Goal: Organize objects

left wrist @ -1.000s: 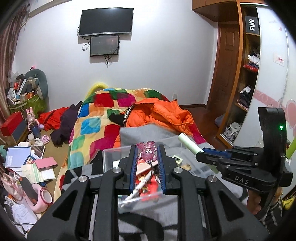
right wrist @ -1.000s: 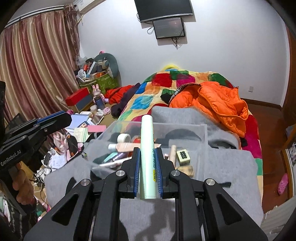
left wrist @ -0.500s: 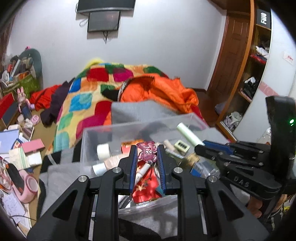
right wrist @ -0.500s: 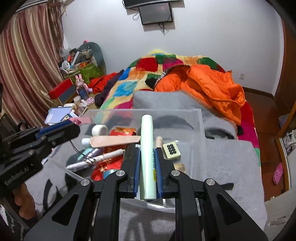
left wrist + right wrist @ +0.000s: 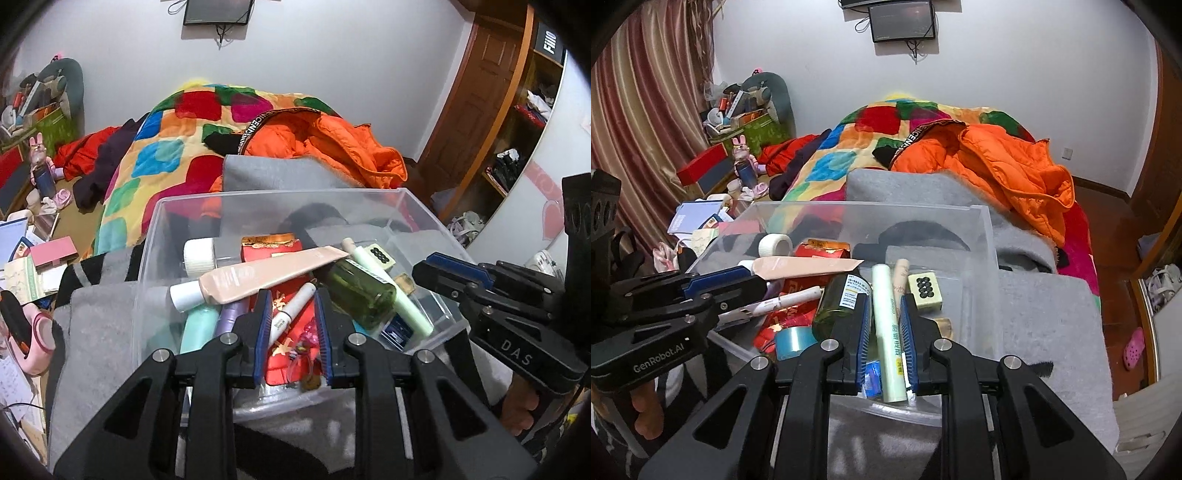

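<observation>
Both hand-held grippers hover over a clear plastic bin [image 5: 373,192] of toiletries on a grey blanket [image 5: 1045,314]. The left hand-held gripper [image 5: 291,332] is spread; a pink charm [image 5: 303,341] lies beneath. The right hand-held gripper [image 5: 884,332] is spread around a pale green tube [image 5: 888,332] resting in the bin.
</observation>
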Action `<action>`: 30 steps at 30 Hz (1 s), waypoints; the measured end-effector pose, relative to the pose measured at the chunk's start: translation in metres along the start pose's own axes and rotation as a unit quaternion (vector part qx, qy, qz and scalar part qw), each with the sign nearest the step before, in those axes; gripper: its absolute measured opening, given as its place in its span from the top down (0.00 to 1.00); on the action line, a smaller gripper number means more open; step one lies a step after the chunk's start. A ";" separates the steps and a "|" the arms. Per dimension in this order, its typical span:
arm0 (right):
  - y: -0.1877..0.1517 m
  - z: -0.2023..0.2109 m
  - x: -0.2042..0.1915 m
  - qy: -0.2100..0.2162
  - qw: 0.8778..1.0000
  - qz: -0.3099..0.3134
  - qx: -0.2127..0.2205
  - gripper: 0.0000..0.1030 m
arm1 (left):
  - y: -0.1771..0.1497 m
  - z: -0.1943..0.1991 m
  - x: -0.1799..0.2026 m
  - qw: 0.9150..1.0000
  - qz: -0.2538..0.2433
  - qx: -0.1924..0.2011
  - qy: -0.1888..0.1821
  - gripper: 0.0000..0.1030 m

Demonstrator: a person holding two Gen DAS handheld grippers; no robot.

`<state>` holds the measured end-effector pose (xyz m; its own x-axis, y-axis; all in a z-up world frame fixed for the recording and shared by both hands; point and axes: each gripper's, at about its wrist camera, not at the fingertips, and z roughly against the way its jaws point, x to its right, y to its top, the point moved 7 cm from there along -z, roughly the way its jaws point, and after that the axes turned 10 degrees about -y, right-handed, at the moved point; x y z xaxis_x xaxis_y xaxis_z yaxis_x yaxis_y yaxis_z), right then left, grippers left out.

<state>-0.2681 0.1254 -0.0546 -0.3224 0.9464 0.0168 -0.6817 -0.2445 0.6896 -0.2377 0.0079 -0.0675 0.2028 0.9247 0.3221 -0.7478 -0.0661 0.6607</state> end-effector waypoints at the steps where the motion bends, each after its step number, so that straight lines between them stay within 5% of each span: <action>1: 0.000 0.002 0.000 0.001 1.000 0.000 0.002 0.81 | -0.001 0.002 0.002 1.000 -0.003 0.003 0.000 0.75; 7: 0.001 0.019 -0.001 0.005 1.000 0.002 0.016 0.78 | 0.003 0.020 0.011 1.000 -0.018 0.020 0.004 0.65; 11: 0.002 0.033 0.001 0.008 1.000 0.000 0.029 0.75 | 0.005 0.038 0.014 0.999 -0.021 0.039 0.011 0.45; 21: -0.004 0.076 0.003 -0.004 0.997 0.003 0.072 0.31 | -0.007 0.071 0.023 0.997 -0.036 0.068 0.030 0.19; 23: -0.008 0.081 0.003 -0.007 0.997 0.004 0.076 0.27 | -0.015 0.075 0.026 0.996 -0.042 0.072 0.037 0.11; 30: -0.026 0.086 0.007 -0.011 0.998 -0.005 0.068 0.21 | -0.035 0.078 0.032 0.996 -0.039 0.068 0.031 0.08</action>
<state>-0.1962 0.1568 -0.0100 -0.2999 0.9537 0.0246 -0.5896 -0.2056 0.7811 -0.1555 0.0102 -0.0280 0.2148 0.9500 0.2265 -0.6377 -0.0392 0.7693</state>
